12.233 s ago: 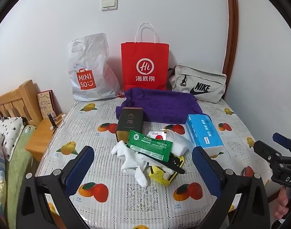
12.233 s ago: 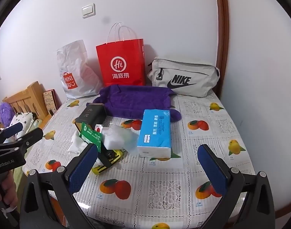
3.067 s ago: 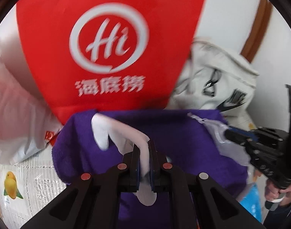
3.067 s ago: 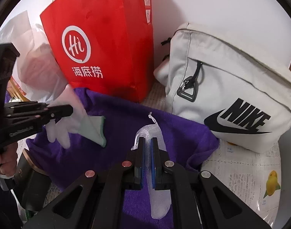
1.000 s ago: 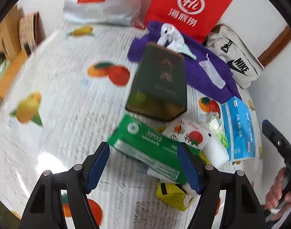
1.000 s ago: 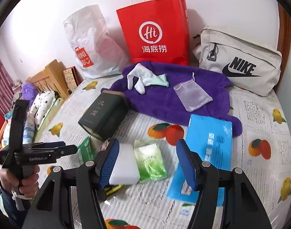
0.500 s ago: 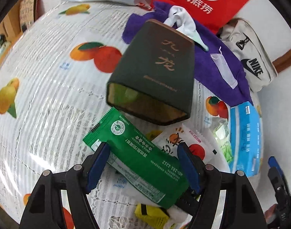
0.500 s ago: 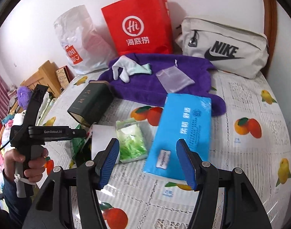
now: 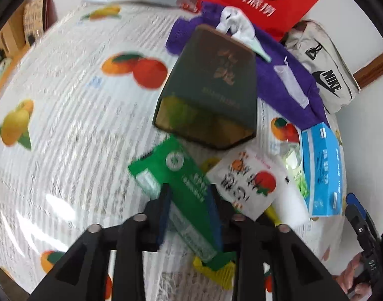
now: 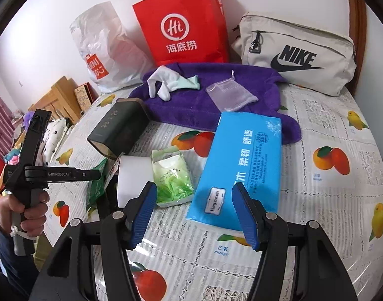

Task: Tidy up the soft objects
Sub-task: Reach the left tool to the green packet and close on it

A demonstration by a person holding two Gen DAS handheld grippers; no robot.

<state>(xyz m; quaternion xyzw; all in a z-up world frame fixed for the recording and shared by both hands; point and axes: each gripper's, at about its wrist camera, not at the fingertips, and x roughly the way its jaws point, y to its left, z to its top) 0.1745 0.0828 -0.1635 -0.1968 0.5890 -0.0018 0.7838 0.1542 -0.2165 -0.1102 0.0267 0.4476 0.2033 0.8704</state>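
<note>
Now my left gripper (image 9: 190, 205) has closed in around the green packet (image 9: 177, 188) in the pile, so I can lift it next. My right gripper (image 10: 194, 210) hangs open over the blue tissue pack (image 10: 241, 168).

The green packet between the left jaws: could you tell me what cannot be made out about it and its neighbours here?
- Green packet, left wrist view: print is motion-blurred and unreadable; whether the left gripper has fully clamped it cannot be confirmed.
- Same packet, right wrist view: mostly hidden behind the left gripper.
- Yellow mesh item: largely covered by the packet; identity unclear.
- White sponge block: near end hidden by the right gripper.
</note>
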